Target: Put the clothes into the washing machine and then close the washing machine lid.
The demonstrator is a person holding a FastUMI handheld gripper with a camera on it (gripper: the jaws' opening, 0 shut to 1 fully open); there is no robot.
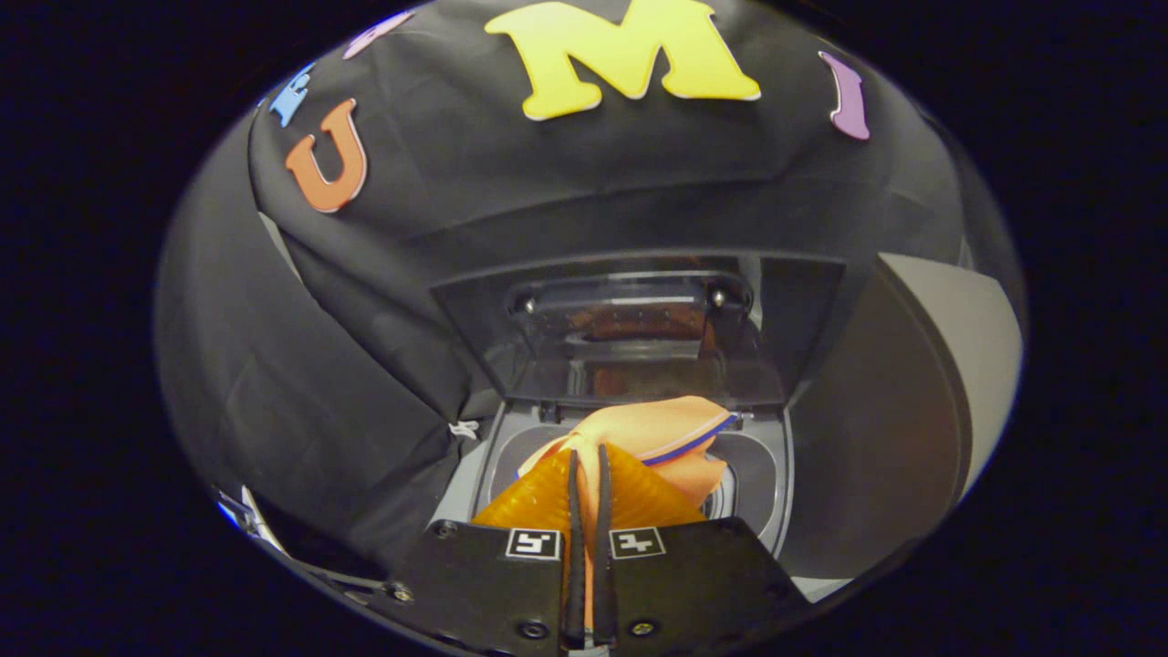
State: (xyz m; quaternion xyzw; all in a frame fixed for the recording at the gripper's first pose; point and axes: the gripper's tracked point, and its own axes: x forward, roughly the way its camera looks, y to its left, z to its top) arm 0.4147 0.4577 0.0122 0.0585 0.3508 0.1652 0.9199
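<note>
**Orange cloth held over the open washer**

The tool (589,461) is seen nearly closed, its two fingers (574,511) brought so close together that only a thin strip of fabric is left between them. An orange piece of clothing (652,438) is pinched there, so both fingers are pressed onto it.

Room to move: the washing machine (776,493) is found straight ahead of and below the fingers, with its lid (639,333) swung up and stood open at the back, against the black cloth wall (365,365). The mouth of the machine is left uncovered, and its grey rim can be followed on both sides of the cloth. A grey panel (949,365) is seen close on the right of the machine, and the black cloth is draped close on the left, so the free space is pretty much only the gap above the opening.

Contents: part of the drum opening (730,497) is visible just right of the cloth, and nothing can be made out inside it, since much of it is hidden by the garment.

Orientation: the clothing is bunched up at the fingertips and fanned out beyond them, its longer side stretched up and to the right, toward the lid hinge. A blue and white trim line is run along that far edge. Whether the lower end is hung inside the drum can't be told.
</note>
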